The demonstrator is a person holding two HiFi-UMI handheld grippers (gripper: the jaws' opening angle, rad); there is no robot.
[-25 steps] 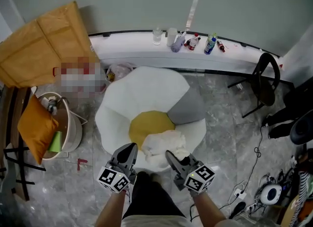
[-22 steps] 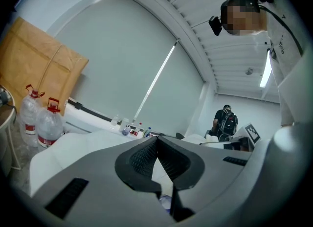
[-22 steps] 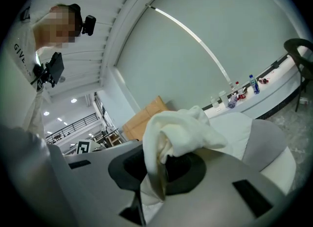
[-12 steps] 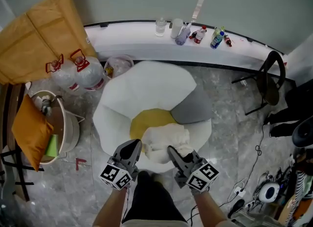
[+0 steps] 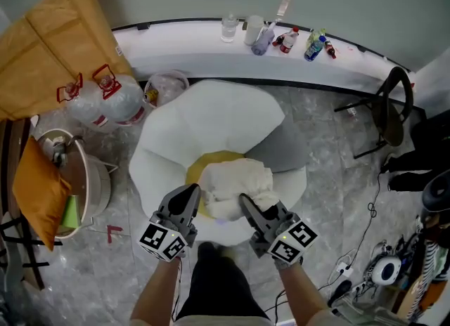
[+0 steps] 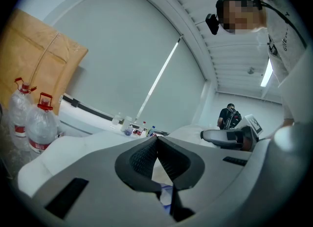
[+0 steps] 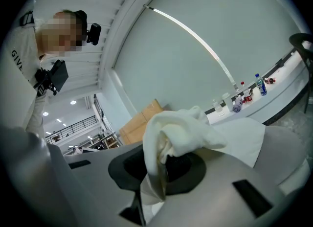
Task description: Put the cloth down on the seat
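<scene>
Both left gripper (image 5: 191, 192) and right gripper (image 5: 244, 199), fingers seemingly pinching the cloth (image 5: 236, 180), moved further over the seat (image 5: 211, 121).

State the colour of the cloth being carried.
Cream-white cloth, plain; best seen in the right gripper view.

Cloth (image 5: 236, 185) above the seat (image 5: 211, 124), jugs (image 5: 105, 103) to its left, bottles (image 5: 285, 38) on the ledge (image 5: 190, 54) behind.

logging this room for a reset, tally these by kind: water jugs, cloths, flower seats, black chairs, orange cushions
water jugs: 2
cloth: 1
seat: 1
black chair: 1
orange cushion: 1
total: 6
</scene>
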